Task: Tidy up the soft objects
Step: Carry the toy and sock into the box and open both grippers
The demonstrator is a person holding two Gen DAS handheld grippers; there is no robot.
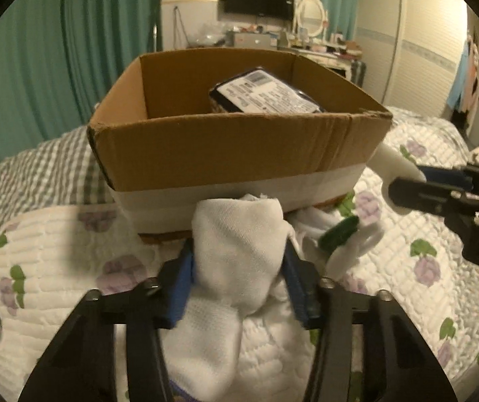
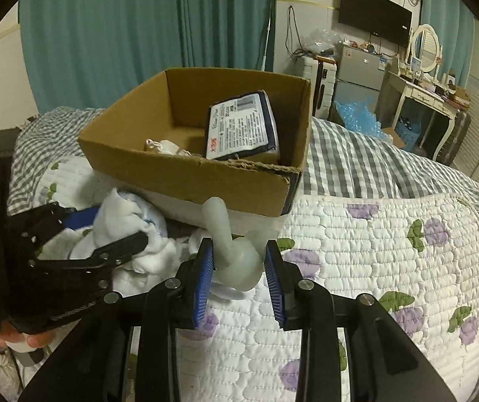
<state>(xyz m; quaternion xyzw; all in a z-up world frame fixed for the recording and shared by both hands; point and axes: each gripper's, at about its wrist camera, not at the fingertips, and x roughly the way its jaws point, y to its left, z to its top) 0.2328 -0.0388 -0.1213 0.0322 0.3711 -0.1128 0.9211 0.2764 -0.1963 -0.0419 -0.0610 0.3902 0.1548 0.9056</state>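
Observation:
An open cardboard box (image 1: 226, 147) stands on the bed; it also shows in the right wrist view (image 2: 206, 181). Inside lie a dark wrapped packet (image 1: 262, 92) and a small white bundle (image 2: 164, 145). My left gripper (image 1: 239, 261) is shut on a white sock (image 1: 236, 254) just in front of the box; the left gripper also shows in the right wrist view (image 2: 115, 231). My right gripper (image 2: 239, 258) is shut on a pale soft white toy (image 2: 236, 261) near the box's right front corner; the right gripper appears at the right of the left wrist view (image 1: 410, 184).
More white socks (image 1: 346, 244) with a green patch lie on the flowered quilt (image 2: 390, 251) between the grippers. A grey checked blanket (image 1: 38, 174) lies to the left and behind. Curtains, a dresser with a mirror and a wardrobe stand beyond the bed.

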